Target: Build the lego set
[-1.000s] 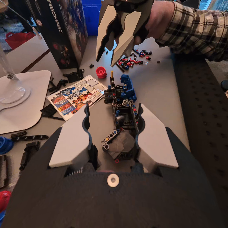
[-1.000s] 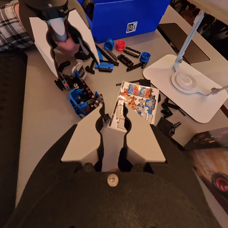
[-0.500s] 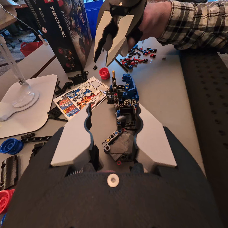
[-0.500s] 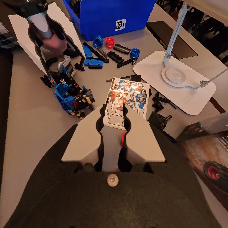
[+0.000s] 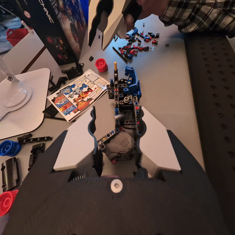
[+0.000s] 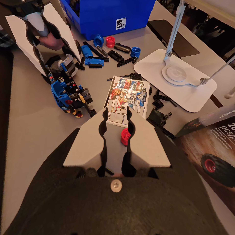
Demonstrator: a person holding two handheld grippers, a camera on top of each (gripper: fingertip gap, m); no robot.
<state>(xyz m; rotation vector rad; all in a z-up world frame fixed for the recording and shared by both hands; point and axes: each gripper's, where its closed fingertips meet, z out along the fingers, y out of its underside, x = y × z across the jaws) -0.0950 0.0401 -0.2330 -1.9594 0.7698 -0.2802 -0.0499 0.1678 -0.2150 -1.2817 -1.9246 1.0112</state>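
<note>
Left gripper point(image 5: 117, 110) jaws spread wide around the half-built blue-and-black lego chassis point(image 5: 125, 111), right gripper point(image 6: 116, 109) jaws parted and empty, red wheel hub point(image 6: 125, 136) just inside its right jaw, sticker sheet point(image 6: 128, 97) beyond the tips

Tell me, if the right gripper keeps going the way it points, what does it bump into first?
Probably the sticker sheet lying flat on the table. The right gripper, open and empty, aims right at its near edge. The red wheel sits under its fingers, so depth is unclear.

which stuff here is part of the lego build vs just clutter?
Job: half-built chassis between the open left gripper; red wheel hub under the open right gripper; small parts pile; sticker sheet.

Lying about: blue bin; white stand base; set box.
</note>
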